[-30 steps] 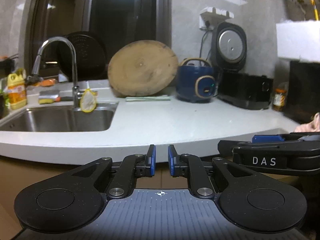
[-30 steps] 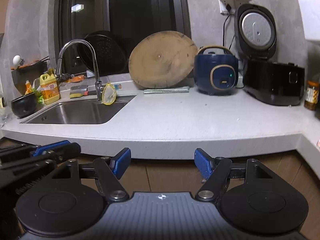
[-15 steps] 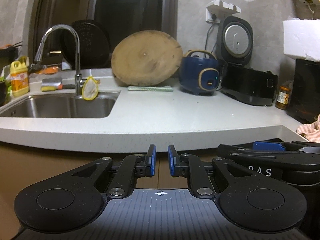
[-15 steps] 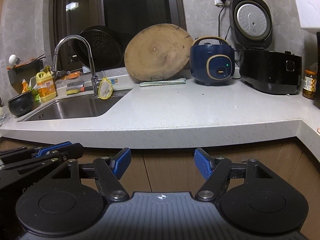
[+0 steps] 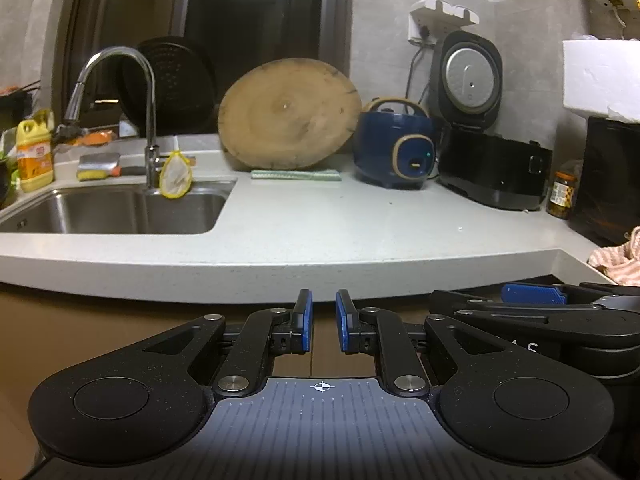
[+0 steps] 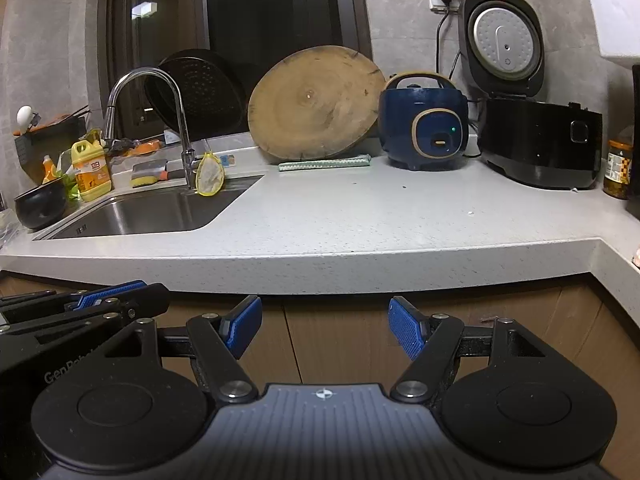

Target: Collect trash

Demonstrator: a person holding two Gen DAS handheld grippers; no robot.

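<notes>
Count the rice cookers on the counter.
2. The blue rice cooker stands closed beside the round wooden board. The black rice cooker sits to its right in the picture, lid up, near the wall socket. None seems hidden.

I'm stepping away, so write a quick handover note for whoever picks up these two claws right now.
Left claw: nearly shut, empty, held below the counter edge.
Right claw: open, empty, beside it at the same height.
Trash: only tiny specks show on the counter; the mesh strainer hangs by the faucet over the sink.
Done: nothing visibly collected.
Left: find the trash, pick it up; no bin is in view.
</notes>
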